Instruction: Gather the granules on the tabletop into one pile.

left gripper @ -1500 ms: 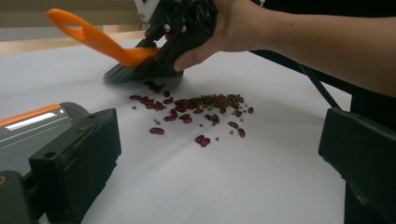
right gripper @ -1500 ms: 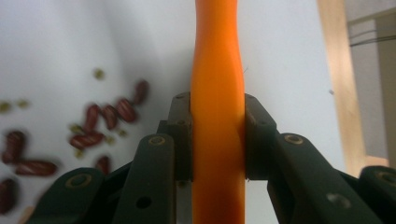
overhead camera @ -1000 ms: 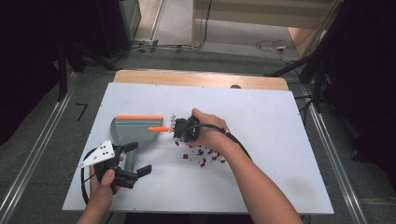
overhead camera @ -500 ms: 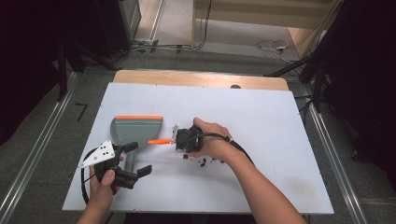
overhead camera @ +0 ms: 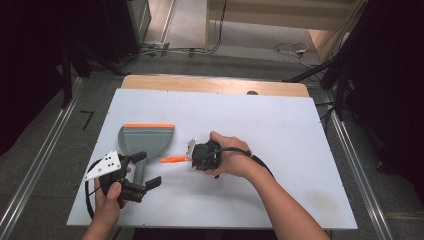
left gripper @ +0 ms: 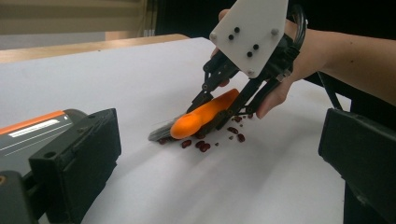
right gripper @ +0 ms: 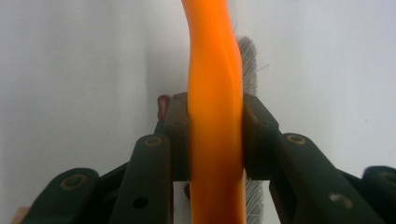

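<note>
Brush (left gripper: 205,114) first: orange handle, grey bristles, and I've got it clamped in the right gripper (right gripper: 215,140), jaws closed hard on both sides of the handle (right gripper view shows the pads pressed flat against the orange, bristles poking out behind). Bristle end is down on the white table (overhead camera: 280,130), pointing toward the dustpan (overhead camera: 146,140).

Step in hand, as I read it: sweeping the red beans (left gripper: 219,140) toward the pan. They lie scattered on the table right under and just beside the brush head, w/ a few a bit behind it near the hand. One bean peeks out left of the jaw in the right gripper view.

Left gripper (overhead camera: 132,182) sits at the dustpan's handle, near the table's front-left. Left gripper view shows its own jaws standing well apart, the left one right beside the pan's grey body w/ the orange lip; whether they actually pinch the handle I can't tell from here.

Container check: the dustpan tray looks empty, grey floor bare, no beans in it yet as far as I can see. Beans and pan are apart, w/ bare table between.

Next move, I'd judge: drag the bristles low and flat toward the orange lip, keeping the pile together, and hold the pan steady w/ its lip flush on the table so beans ride in rather than slip under.
</note>
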A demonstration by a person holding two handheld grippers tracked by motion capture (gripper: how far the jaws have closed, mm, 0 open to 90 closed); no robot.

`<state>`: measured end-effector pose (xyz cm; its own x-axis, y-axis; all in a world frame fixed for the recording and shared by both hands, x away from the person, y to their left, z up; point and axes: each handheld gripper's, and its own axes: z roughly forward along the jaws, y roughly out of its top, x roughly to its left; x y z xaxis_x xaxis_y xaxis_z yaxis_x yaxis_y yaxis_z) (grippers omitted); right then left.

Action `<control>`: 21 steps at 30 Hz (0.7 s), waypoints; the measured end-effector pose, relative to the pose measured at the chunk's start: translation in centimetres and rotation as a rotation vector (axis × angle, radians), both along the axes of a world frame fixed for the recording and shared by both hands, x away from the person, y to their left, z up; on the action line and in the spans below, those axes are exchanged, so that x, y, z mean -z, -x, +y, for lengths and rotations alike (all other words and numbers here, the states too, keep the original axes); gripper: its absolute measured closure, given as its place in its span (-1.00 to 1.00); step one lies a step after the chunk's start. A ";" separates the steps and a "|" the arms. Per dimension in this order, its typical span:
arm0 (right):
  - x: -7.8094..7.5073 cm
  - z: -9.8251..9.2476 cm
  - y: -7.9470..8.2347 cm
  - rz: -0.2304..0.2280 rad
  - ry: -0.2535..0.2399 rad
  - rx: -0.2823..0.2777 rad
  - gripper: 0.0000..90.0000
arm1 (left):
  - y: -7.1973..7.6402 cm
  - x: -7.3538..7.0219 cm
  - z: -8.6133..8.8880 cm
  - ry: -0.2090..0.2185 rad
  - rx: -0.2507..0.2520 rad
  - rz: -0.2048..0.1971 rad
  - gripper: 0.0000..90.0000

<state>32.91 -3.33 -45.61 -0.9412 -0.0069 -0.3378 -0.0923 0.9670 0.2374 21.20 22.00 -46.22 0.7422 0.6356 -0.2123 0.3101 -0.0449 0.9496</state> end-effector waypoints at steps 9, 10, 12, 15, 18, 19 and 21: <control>-1.5 -0.8 -1.1 -0.069 -0.078 0.054 0.51 | 0.0 0.1 0.2 0.000 -0.014 -0.001 -1.00; -1.5 -0.8 -1.1 -0.069 -0.078 0.054 0.51 | 0.0 0.1 0.2 0.002 -0.016 -0.001 -1.00; -2.0 -0.8 -1.3 -0.086 -0.095 0.075 0.51 | -0.1 0.1 0.2 0.002 -0.019 -0.001 -1.00; -3.2 -1.0 -1.5 -0.068 -0.137 0.119 0.51 | -0.1 0.1 0.4 0.004 -0.022 0.000 -1.00; -4.7 -1.1 -1.8 -0.003 -0.209 0.221 0.51 | -0.1 0.1 0.4 0.008 -0.025 -0.001 -1.00; -5.1 -1.1 -1.9 0.020 -0.232 0.251 0.51 | -0.1 0.1 0.4 0.007 -0.025 -0.001 -1.00; -5.6 -0.7 -2.0 0.127 -0.270 0.327 0.51 | 0.0 0.1 0.4 0.006 -0.025 0.001 -1.00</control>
<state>34.87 -4.03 -39.97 -0.9134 0.3709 -0.1676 0.2546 0.8421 0.4754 21.25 22.37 -46.28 0.7263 0.6524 -0.2166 0.3115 -0.0316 0.9497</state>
